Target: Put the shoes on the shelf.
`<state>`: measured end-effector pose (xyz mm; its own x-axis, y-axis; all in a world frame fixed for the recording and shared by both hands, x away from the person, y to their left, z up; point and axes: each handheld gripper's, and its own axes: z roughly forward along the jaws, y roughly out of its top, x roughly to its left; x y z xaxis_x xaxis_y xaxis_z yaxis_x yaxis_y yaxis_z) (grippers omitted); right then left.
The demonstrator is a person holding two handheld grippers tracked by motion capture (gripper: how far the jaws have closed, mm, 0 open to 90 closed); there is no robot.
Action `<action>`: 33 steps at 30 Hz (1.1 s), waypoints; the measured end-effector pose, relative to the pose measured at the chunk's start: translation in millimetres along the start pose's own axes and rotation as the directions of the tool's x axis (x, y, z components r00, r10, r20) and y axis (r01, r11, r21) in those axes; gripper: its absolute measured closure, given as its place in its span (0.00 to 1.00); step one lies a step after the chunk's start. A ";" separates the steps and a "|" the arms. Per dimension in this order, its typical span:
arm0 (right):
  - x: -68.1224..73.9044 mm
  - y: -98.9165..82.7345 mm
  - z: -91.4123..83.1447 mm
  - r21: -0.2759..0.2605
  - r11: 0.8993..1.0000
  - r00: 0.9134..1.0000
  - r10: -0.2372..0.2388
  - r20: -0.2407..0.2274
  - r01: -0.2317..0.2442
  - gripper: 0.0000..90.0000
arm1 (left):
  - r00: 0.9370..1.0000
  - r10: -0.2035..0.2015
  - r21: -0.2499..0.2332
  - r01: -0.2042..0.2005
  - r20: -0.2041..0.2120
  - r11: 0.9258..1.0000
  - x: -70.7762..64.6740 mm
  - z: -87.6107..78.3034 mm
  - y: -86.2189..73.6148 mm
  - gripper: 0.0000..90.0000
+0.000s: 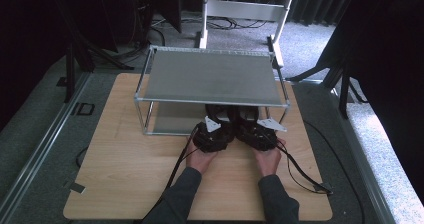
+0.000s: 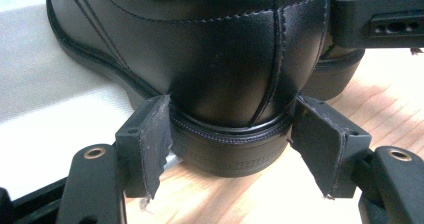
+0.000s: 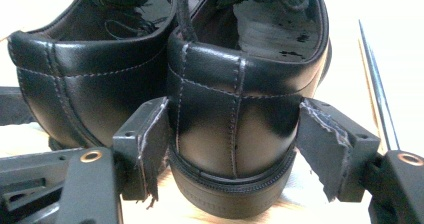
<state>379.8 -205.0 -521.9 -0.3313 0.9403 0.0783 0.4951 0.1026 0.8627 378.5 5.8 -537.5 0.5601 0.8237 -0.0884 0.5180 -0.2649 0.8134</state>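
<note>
The wooden worktop (image 1: 125,174) carries a metal-framed rack (image 1: 210,76) with a grey upper shelf and a lower shelf just above the wood. Under the front right of the rack sit two black leather shoes side by side, touching or nearly so, heels toward the person and toes pointing away under the upper shelf; each long axis runs front to back across the worktop. In the high view they are mostly hidden by the tools. The left shoe (image 2: 200,59) rests partly on the pale lower shelf, its heel over the wood. The right shoe (image 3: 245,114) is laced, with its opening facing up.

The left hand-held gripper (image 2: 230,149) has its jaws spread around the left shoe's heel: the left pad touches the heel counter, the right pad sits at or just off its edge. The right hand-held gripper (image 3: 230,149) straddles the right shoe's heel, jaws apart, left pad against the leather, right pad slightly clear. Neither squeezes firmly
</note>
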 end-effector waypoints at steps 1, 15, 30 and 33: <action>0.1 0.1 0.1 -0.001 1.000 1.000 0.005 -0.004 -0.005 0.34 | 1.000 0.001 0.001 -0.001 0.002 1.000 1.2 0.0 0.3 0.37; 4.9 10.1 8.9 0.006 0.999 0.999 -0.045 -0.020 0.045 0.35 | 0.999 0.002 0.001 -0.002 0.037 1.000 17.7 2.4 2.9 0.40; -8.6 -12.7 -38.8 0.056 0.995 0.994 -0.082 -0.069 0.086 0.36 | 0.999 0.039 0.010 -0.040 0.032 0.999 9.5 -44.6 -27.7 0.44; -13.8 -19.2 -48.7 0.071 0.992 0.992 -0.104 -0.065 0.108 0.36 | 0.999 0.044 0.020 -0.045 0.025 0.999 13.7 -59.9 -39.5 0.45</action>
<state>335.7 -235.8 -515.2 -0.4327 0.9013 0.0208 0.5123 0.2268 0.8283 327.0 57.6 -536.4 0.5984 0.7984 -0.0665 0.5052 -0.3117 0.8047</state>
